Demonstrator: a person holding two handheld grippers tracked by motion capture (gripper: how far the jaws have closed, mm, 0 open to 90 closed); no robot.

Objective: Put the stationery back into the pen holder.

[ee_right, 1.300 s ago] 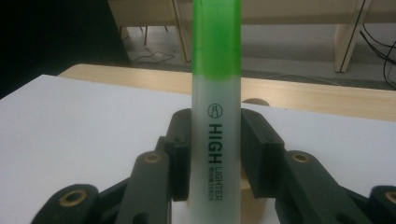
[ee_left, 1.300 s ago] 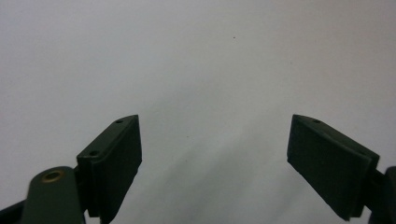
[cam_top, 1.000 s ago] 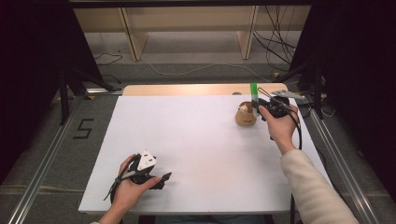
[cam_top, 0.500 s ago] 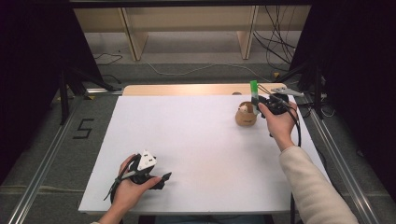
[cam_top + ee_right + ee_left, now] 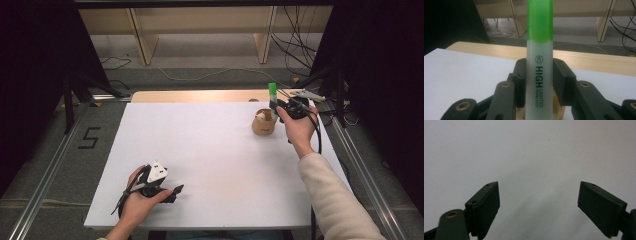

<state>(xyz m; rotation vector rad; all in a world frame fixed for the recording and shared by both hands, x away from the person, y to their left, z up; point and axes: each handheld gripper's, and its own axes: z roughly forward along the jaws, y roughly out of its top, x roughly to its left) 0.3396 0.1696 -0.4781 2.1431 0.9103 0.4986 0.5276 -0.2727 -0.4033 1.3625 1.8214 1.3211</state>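
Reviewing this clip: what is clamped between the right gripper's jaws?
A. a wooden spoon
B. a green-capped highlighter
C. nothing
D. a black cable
B: the right gripper has both jaws pressed against the upright highlighter, green cap on top, just above the wooden cup.

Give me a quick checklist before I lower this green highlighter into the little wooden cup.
1. Grip: right claw shut on the green-capped translucent highlighter, pads on both sides: ok.
2. Highlighter upright, cap up: ok.
3. Small round wooden cup standing upright on the white table sheet: ok.
4. Highlighter's lower end lined up over the cup's mouth: cannot tell, the claw hides it.
5. Left claw open, nothing between its jaws, resting near the table's front edge away from the cup: ok.
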